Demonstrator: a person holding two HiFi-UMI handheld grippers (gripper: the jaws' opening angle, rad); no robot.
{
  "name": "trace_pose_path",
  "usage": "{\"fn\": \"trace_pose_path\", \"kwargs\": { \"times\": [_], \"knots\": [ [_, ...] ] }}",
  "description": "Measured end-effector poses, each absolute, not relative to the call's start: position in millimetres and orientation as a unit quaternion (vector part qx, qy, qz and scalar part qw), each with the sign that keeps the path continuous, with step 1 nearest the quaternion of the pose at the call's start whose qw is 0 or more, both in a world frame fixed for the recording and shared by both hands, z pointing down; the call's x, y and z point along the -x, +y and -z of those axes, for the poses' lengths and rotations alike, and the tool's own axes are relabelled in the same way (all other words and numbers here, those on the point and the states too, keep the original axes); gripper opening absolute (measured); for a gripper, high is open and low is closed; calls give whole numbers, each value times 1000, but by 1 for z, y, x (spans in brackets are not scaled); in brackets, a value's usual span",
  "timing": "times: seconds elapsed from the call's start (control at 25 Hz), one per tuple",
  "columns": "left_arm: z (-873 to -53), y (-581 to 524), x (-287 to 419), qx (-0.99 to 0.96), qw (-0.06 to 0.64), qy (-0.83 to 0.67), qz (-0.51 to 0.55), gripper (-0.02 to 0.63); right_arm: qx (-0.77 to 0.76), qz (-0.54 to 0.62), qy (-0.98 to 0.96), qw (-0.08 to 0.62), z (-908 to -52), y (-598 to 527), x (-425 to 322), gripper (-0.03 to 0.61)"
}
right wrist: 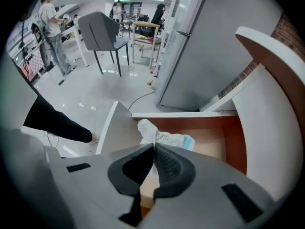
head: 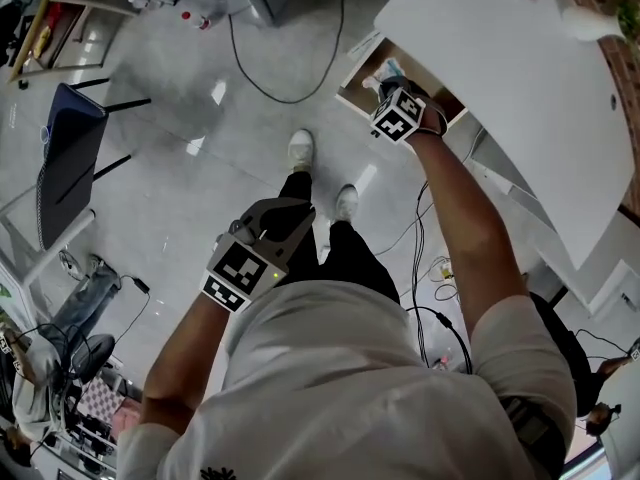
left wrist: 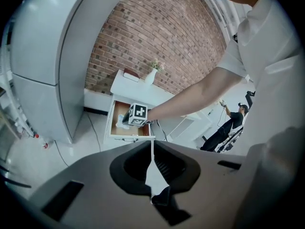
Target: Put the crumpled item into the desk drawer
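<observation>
The white desk (head: 500, 78) has its wooden drawer (head: 352, 73) pulled open. My right gripper (head: 400, 113) is inside the drawer. In the right gripper view its jaws stand shut (right wrist: 153, 144), pinching the crumpled white and blue item (right wrist: 164, 137), which rests over the drawer's wooden floor (right wrist: 214, 144). From the left gripper view the drawer (left wrist: 128, 138), the right gripper's marker cube (left wrist: 137, 114) and the white item (left wrist: 121, 120) show in the distance. My left gripper (head: 250, 258) hangs near my body over the floor, its jaws shut (left wrist: 152, 144) with nothing between them.
A black cable (head: 290, 93) runs across the glossy floor, and a dark chair (head: 65, 158) stands at the left. A tall grey cabinet (right wrist: 205, 46) is beside the desk. A vase (left wrist: 152, 74) and a book (left wrist: 131, 74) sit on the desk top. People stand far off (right wrist: 50, 23).
</observation>
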State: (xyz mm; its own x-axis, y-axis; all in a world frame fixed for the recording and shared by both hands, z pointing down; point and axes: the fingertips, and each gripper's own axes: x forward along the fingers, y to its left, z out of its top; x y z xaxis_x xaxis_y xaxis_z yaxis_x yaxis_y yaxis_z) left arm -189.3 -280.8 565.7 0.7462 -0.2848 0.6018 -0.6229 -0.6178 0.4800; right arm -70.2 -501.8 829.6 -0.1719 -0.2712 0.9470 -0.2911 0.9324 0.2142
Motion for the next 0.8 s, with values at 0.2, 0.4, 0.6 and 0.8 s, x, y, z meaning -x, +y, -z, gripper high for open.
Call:
{"fn": "trace_pose_path", "kwargs": {
  "times": [0.2,0.4,0.6,0.8],
  "knots": [
    [-588,-285,198,-861,360,-264,-244,34,-161,2,-760,629,-866,-513,73,29],
    [-599,-287,202,-854,373,-269,-243,34,-147,4,-757,637,-893,-520,74,29],
    [-610,-283,209,-846,384,-275,-247,34,-133,8,-756,641,-911,-519,76,29],
    [-615,-286,211,-843,388,-279,-246,34,-129,1,-759,638,-919,-519,78,31]
  ]
}}
